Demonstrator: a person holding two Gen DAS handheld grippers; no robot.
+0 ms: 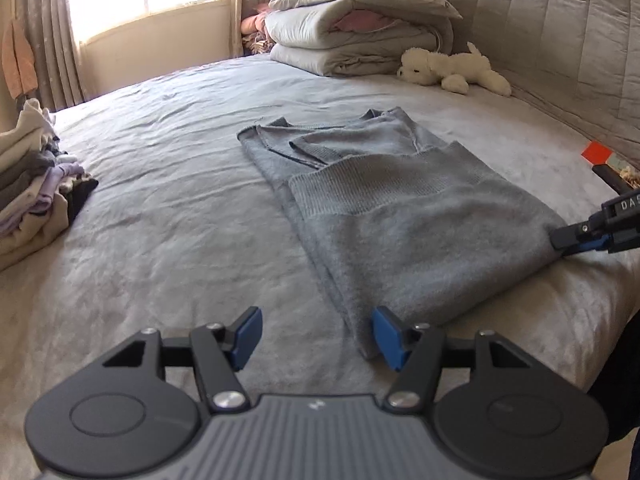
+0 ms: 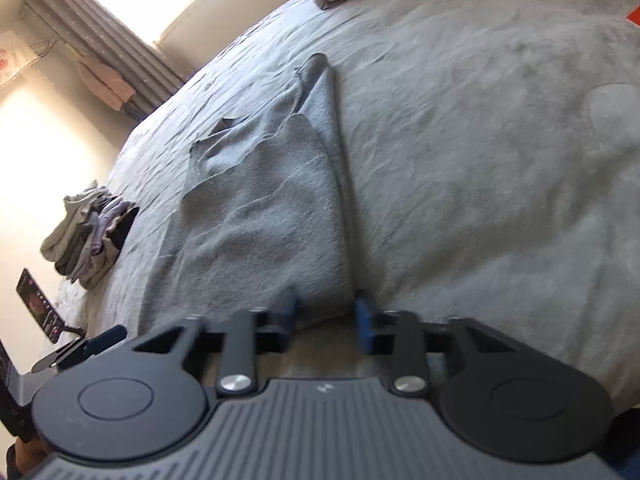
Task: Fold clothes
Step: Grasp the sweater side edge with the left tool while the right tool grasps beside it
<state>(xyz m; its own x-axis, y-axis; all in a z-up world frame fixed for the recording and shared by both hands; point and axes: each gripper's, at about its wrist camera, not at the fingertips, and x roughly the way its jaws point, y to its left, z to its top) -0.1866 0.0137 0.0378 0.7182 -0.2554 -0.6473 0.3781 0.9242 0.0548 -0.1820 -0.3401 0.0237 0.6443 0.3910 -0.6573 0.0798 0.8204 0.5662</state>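
Observation:
A grey knitted sweater (image 1: 400,208) lies part-folded on the bed (image 1: 180,184), its ribbed hem turned over onto the body. My left gripper (image 1: 316,336) is open just above the sheet at the sweater's near corner; its right pad (image 1: 386,336) touches the cloth edge, the left pad is over bare sheet. At the sweater's right corner my right gripper (image 1: 560,242) has pinched the folded edge. In the right wrist view the sweater (image 2: 260,208) runs away from my right gripper (image 2: 325,308), whose blue pads squeeze that thick fold. The left gripper's finger (image 2: 92,342) shows at lower left.
A pile of mixed clothes (image 1: 32,184) sits at the bed's left edge. Folded quilts and pillows (image 1: 352,28) and a white plush toy (image 1: 452,66) lie by the padded headboard. A red item (image 1: 596,152) rests at the right edge. A phone on a stand (image 2: 38,304) is beside the bed.

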